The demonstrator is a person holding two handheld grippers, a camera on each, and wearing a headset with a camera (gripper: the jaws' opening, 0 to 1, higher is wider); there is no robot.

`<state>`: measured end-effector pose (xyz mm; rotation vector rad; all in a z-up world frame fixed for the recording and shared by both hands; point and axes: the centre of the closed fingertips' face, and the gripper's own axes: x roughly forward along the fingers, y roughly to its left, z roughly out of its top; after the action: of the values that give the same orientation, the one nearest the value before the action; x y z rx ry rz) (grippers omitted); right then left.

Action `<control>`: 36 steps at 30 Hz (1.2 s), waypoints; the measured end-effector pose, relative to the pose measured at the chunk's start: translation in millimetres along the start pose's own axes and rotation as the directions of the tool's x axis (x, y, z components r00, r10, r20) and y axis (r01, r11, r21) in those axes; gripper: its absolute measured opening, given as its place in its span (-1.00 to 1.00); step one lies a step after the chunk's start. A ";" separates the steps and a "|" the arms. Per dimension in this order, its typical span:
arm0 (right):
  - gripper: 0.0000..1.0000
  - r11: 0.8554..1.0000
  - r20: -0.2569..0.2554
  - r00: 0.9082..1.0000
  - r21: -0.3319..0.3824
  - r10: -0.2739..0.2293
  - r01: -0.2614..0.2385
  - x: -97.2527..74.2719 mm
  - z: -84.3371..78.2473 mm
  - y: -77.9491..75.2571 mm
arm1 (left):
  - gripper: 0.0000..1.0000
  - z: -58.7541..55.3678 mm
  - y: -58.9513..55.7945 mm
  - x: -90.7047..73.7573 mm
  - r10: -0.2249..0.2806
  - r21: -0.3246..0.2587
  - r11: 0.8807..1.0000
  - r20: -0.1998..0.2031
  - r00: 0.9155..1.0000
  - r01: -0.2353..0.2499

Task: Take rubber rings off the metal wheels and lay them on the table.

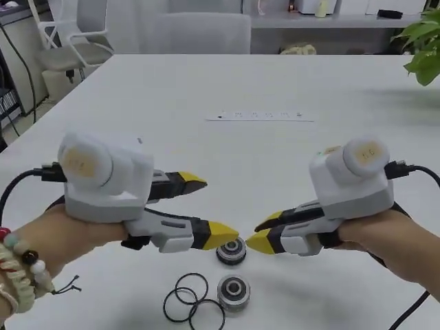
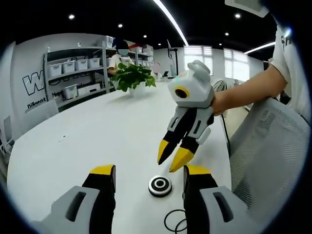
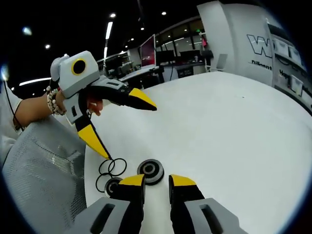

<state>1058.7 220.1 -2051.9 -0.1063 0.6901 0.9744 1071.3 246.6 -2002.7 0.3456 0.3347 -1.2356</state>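
Partway through: three rubber rings [image 1: 187, 300] are lying loose on the surface [image 1: 275, 165].
The left tongs [image 1: 214, 208] are gaping wide and the right tongs [image 1: 256, 234] are parted narrowly, both empty and hovering above the farther metal wheel [image 1: 231, 251], which is seemingly still wearing a dark ring. The nearer wheel [image 1: 234, 290] is sitting beside the loose rings.

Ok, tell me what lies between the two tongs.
A metal wheel on the table, just below the gap between left tongs and right tongs, head view.
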 end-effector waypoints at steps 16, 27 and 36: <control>-0.65 0.999 -0.091 0.995 -0.039 0.026 -0.029 11.7 -21.9 8.0 | -0.48 -37.3 -14.9 20.3 -0.036 0.053 0.998 -0.109 0.993 0.042; -0.50 0.998 -0.089 0.996 -0.054 0.033 -0.038 22.2 -22.9 12.2 | -0.67 -47.0 -14.3 28.8 -0.030 0.019 0.999 -0.135 0.990 0.033; -0.54 0.997 -0.088 0.996 -0.061 0.035 -0.040 22.7 -23.0 13.3 | -0.84 -47.2 -15.1 31.8 -0.039 -0.036 0.999 -0.118 0.992 0.035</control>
<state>1045.3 235.4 -2080.3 -0.1921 0.7436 1.0326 1063.3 235.4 -2060.0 0.3865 0.4651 -1.2472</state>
